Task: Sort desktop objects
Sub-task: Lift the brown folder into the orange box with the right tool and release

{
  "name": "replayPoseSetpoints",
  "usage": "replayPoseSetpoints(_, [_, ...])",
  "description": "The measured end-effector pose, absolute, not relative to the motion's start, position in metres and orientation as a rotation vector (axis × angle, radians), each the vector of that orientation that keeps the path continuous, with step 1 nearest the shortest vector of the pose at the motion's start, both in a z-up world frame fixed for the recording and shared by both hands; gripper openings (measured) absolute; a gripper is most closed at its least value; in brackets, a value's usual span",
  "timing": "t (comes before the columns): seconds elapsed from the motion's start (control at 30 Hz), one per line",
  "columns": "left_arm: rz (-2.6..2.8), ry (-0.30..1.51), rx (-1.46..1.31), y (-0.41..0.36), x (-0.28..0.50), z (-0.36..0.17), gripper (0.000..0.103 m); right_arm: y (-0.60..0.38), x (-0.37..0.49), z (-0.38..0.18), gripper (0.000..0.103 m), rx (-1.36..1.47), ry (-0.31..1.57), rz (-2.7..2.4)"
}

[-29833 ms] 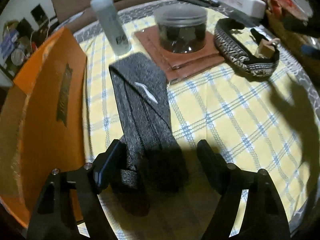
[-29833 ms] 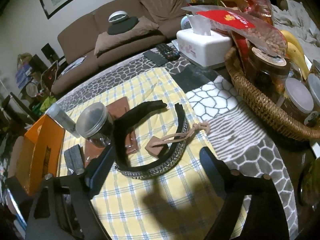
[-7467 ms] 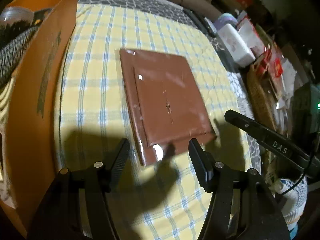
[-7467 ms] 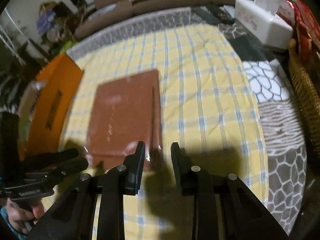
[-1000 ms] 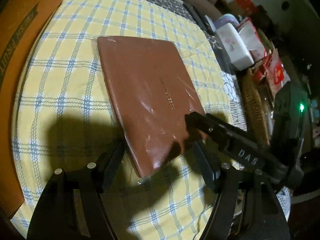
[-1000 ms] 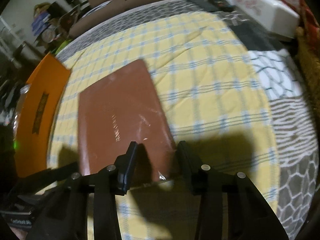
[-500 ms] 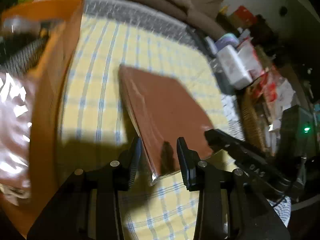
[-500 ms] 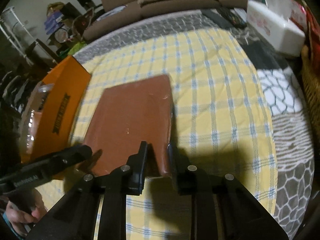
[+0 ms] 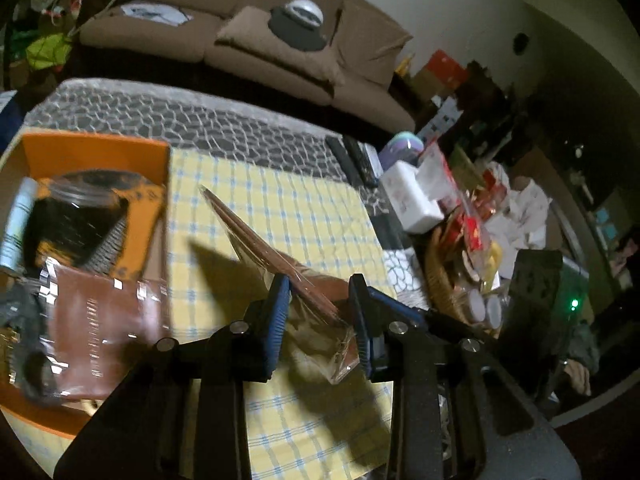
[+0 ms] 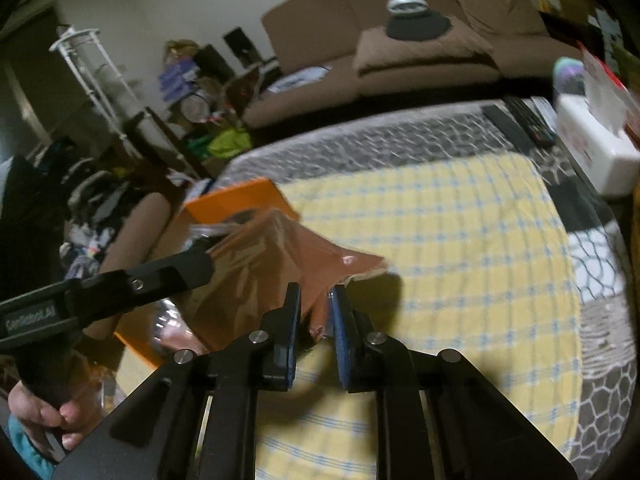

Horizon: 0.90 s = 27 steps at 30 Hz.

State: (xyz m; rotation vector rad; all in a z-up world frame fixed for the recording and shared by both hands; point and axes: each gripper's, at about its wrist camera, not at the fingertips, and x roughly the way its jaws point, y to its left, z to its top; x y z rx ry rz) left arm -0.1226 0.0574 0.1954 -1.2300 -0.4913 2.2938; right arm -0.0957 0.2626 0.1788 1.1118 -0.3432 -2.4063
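Plastic wrap crinkles around the brown leather pad (image 9: 280, 258), which hangs tilted above the yellow checked counter (image 9: 312, 216), one edge raised. The left tool (image 9: 318, 308) has just been closing and now clamps the near corner, wrapper bunched between its blue pads; the right tool (image 10: 314, 312) has closed likewise, clenched on the opposite near corner (image 10: 320, 280). In my judgement the pad is light and fairly stiff but flexes, and the film is slippery, so grips belong on the leather edge itself. The orange box (image 9: 96, 152) sits at ten o'clock, already holding a dark jar (image 9: 76, 216) and another wrapped brown pad (image 9: 96, 320).
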Motion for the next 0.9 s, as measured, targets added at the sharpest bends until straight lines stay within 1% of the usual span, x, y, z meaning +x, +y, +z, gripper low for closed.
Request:
replayPoseSetpoints(0.27, [2.402, -0.518, -1.137, -0.014, -0.111, 0.229, 0.028, 0.196, -0.095, 0.197, 0.015, 1.031, -0.269, -2.342])
replayPoseSetpoints(0.43, [2.460, -0.546, -1.133, -0.057, -0.107, 0.228, 0.025, 0.145, -0.097, 0.198, 0.015, 1.007, -0.209, -2.295])
replayPoseSetpoints(0.57, [2.476, -0.589, -1.170, -0.091, -0.104, 0.208, 0.024, 0.106, -0.099, 0.179, 0.015, 1.056, -0.100, -2.266])
replayPoseSetpoints(0.73, [2.440, -0.605, -1.315, -0.117, -0.106, 0.157, 0.024, 0.081, -0.106, 0.143, 0.014, 1.172, 0.010, -2.244])
replayPoseSetpoints(0.8, [2.425, -0.625, -1.372, -0.126, -0.105, 0.133, 0.024, 0.079, -0.106, 0.135, 0.014, 1.206, 0.038, -2.247])
replayPoseSetpoints(0.9, [2.402, -0.636, -1.417, -0.132, -0.101, 0.112, 0.024, 0.078, -0.105, 0.127, 0.014, 1.238, 0.091, -2.268])
